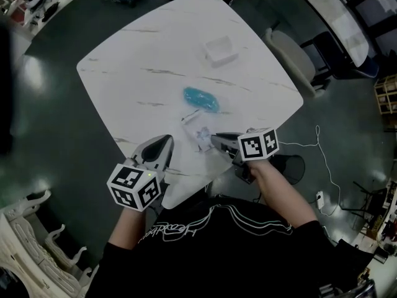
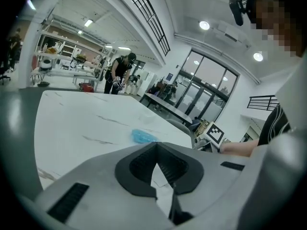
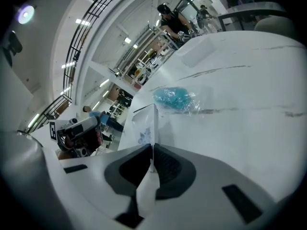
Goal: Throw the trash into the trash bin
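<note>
Table (image 1: 155,61), wrapper (image 3: 144,127) half inside right gripper (image 3: 152,151)

You are holding your left gripper (image 1: 162,144), a grey two-finger tool with a square-marker cube, low in front of you, pointing forward and somewhat down. Its dark ribbed fingers (image 2: 139,166) are meeting at the tips with nothing between them. Your right gripper (image 1: 217,140) is pointing across toward the left one, tilted down, and its fingers (image 3: 169,169) are pinching a thin white paper scrap (image 3: 146,128). Your bare left forearm (image 1: 127,227) and right forearm (image 1: 280,194) are reaching out from black sleeves (image 1: 205,259).
</note>
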`<state>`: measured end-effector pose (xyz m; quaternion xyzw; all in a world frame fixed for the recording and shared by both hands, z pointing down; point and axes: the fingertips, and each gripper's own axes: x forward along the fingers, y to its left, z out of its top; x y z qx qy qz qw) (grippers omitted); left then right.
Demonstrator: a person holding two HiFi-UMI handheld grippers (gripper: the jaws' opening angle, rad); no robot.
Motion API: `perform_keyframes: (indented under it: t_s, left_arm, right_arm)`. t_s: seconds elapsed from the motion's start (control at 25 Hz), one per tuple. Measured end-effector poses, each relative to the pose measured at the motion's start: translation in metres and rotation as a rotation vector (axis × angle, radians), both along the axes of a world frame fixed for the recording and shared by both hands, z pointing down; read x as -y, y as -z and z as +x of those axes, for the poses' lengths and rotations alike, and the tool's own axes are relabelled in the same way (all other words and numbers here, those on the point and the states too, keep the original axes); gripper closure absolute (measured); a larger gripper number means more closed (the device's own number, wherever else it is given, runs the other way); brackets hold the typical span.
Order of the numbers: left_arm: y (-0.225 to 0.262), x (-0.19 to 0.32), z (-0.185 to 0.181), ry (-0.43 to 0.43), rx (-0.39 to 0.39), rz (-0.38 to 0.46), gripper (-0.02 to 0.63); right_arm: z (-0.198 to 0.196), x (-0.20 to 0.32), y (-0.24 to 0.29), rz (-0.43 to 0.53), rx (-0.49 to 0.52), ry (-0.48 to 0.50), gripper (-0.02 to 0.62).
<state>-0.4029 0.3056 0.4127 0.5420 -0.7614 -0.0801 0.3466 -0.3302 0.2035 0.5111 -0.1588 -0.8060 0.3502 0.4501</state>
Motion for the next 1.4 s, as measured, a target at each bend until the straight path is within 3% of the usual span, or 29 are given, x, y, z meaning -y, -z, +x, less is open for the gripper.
perform_keyframes:
  t_s: [0.28, 0.56, 0.72, 1.12, 1.4]
  left_arm:
    - [0.001, 0.001, -0.008, -0.001, 0.01, 0.028, 0.601]
    - [0.008, 0.006, 0.004, -0.005, -0.005, 0.05, 0.601]
    - [0.012, 0.017, 0.016, -0.029, 0.012, 0.043, 0.601]
    - [0.054, 0.073, 0.08, -0.079, 0.058, 0.071, 0.601]
    - [0.063, 0.146, 0.146, -0.147, 0.065, 0.048, 0.601]
  right_arm:
    - [-0.01, 0.003, 0.034, 0.066, 0.101, -0.013, 0.557]
    - [-0.007, 0.027, 0.089, 0.237, 0.284, -0.086, 0.561]
    - [0.001, 0.038, 0.119, 0.261, 0.389, -0.132, 0.561]
    - [0.062, 0.088, 0.176, 0.282, 0.556, -0.218, 0.561]
    - [0.131, 0.157, 0.192, 0.322, 0.595, -0.281, 0.561]
